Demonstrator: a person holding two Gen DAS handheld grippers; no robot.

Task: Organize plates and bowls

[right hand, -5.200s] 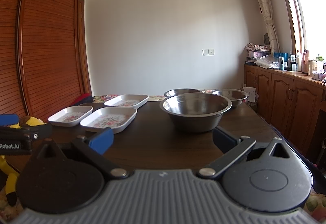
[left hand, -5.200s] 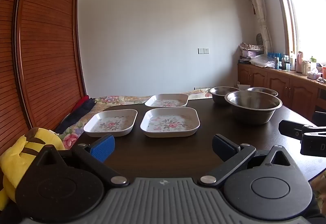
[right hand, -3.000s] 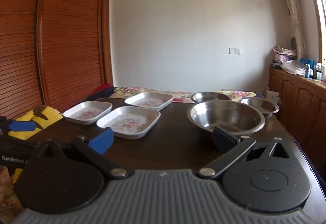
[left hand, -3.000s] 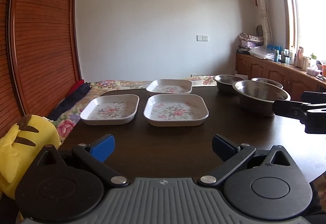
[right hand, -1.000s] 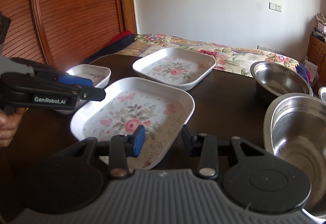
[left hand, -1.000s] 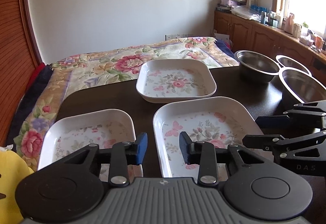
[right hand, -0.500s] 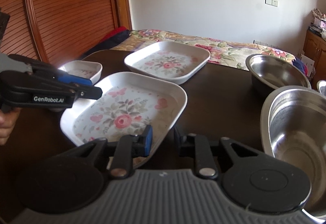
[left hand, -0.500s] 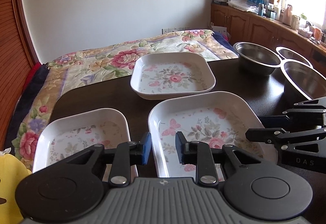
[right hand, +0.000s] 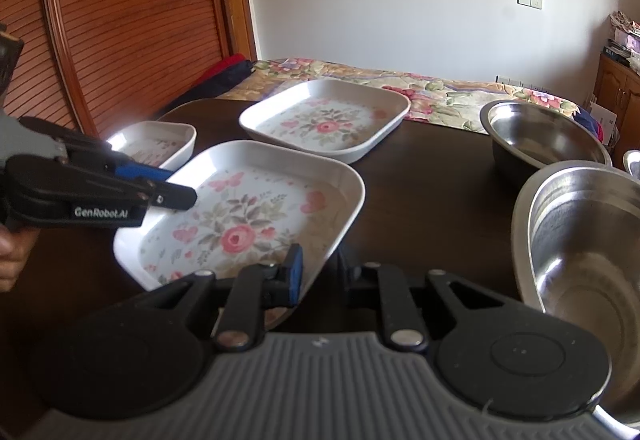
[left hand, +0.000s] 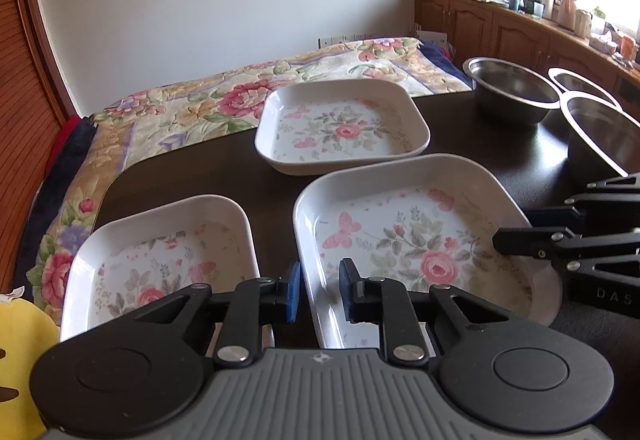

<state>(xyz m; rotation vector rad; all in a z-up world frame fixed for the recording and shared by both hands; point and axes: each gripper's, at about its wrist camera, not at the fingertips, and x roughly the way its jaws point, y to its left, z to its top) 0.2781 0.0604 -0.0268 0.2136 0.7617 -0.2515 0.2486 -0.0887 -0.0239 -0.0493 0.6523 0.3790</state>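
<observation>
Three white floral plates lie on the dark table (left hand: 192, 175). My left gripper (left hand: 320, 290) has its pads pinched over the left rim of the big near plate (left hand: 400, 240). From the other side, my right gripper (right hand: 320, 272) is shut on that same plate (right hand: 240, 224) at its right rim. Each gripper shows in the other's view: the right gripper (left hand: 520, 230) at the plate's right edge, the left gripper (right hand: 176, 191) over its left edge. A smaller plate (left hand: 160, 256) sits to the left and a third plate (left hand: 340, 127) behind. Three steel bowls (left hand: 508, 87) stand to the right.
The nearest steel bowl (right hand: 580, 224) is close beside my right gripper. A floral quilt (left hand: 200, 111) lies beyond the table's far edge. A yellow plush toy (left hand: 20, 340) is at the left, a slatted wooden wardrobe (right hand: 120, 19) behind it. A hand (right hand: 12, 256) holds the left gripper.
Both grippers came forward and down from open to either side of the big near plate, and their jaws narrowed steadily until they closed on its left and right rims.
</observation>
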